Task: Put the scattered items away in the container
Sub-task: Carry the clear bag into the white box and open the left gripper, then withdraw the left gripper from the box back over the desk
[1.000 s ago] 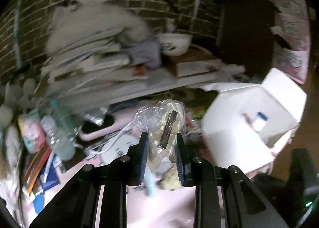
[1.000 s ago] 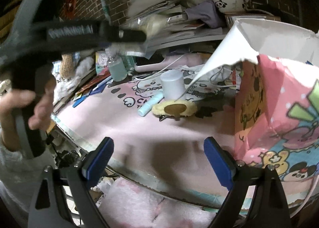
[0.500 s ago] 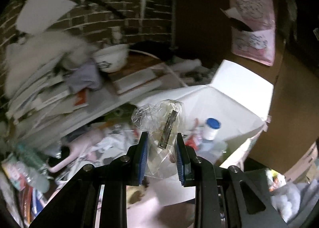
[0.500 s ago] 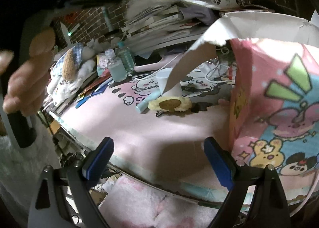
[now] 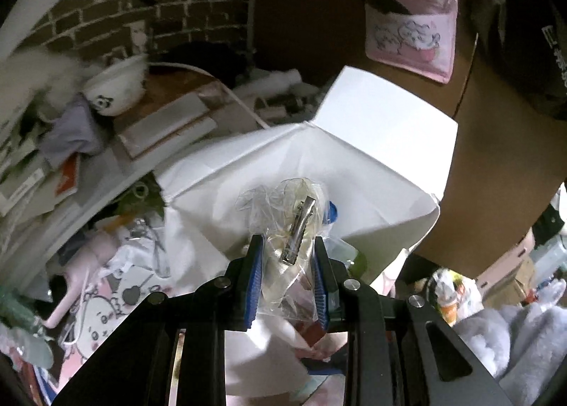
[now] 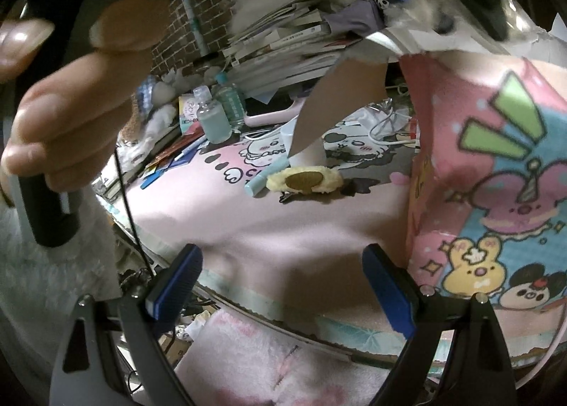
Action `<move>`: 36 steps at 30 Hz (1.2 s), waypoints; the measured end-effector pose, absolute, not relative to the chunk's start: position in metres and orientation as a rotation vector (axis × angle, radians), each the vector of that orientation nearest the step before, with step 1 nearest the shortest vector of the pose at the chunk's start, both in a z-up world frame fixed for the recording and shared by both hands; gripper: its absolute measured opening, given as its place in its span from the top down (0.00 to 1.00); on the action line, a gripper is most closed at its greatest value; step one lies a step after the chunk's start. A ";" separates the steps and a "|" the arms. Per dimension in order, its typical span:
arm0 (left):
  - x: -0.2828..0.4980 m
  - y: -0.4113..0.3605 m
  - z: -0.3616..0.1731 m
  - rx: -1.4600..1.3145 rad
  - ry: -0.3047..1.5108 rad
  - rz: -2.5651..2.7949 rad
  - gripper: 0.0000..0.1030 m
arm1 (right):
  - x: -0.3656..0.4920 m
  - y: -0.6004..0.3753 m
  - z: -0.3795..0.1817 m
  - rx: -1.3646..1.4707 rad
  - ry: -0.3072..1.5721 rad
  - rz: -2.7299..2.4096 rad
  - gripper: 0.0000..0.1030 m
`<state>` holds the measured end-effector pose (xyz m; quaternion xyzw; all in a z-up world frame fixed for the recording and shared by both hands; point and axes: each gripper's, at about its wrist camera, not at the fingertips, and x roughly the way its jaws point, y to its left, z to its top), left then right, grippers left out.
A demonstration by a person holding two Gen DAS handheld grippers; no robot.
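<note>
Left wrist view: a crumpled clear plastic bag [image 5: 283, 239] holding a metal hair clip [image 5: 297, 234] sits pinched between the blue pads of the left gripper [image 5: 287, 271], jaws narrowed tight onto it, above the open white-lined box [image 5: 372, 143]. Right wrist view: the right gripper [image 6: 281, 285] hangs with jaws spread wide, gripping nothing, over the pink mat [image 6: 276, 221], where a fluffy yellow clip [image 6: 304, 181] and a pale blue tube [image 6: 264, 179] lie beside the box's cartoon-printed side [image 6: 496, 193].
</note>
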<state>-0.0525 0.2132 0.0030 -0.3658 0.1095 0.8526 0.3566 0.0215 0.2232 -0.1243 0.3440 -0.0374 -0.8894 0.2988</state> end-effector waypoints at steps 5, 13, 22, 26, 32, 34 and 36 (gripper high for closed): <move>-0.059 0.223 -0.006 -0.997 0.331 2.187 0.78 | 0.021 0.226 -0.125 0.915 -0.109 -2.354 0.12; -0.056 0.218 -0.001 -0.903 0.352 2.270 0.24 | 0.021 0.228 -0.126 0.918 -0.112 -2.355 0.12; -0.050 0.186 0.011 -0.786 0.309 2.416 0.18 | 0.019 0.227 -0.126 0.924 -0.118 -2.359 0.12; -0.043 0.161 0.011 -0.761 0.254 2.495 0.17 | 0.019 0.225 -0.126 0.923 -0.117 -2.368 0.12; -0.027 0.108 0.006 -0.735 0.172 2.679 0.15 | 0.021 0.216 -0.127 0.911 -0.060 -2.412 0.12; -0.020 0.090 0.002 -0.732 0.135 2.735 0.12 | 0.021 0.212 -0.128 0.915 -0.050 -2.409 0.12; -0.014 0.073 -0.004 -0.731 0.096 2.777 0.11 | 0.021 0.206 -0.130 0.916 -0.034 -2.414 0.12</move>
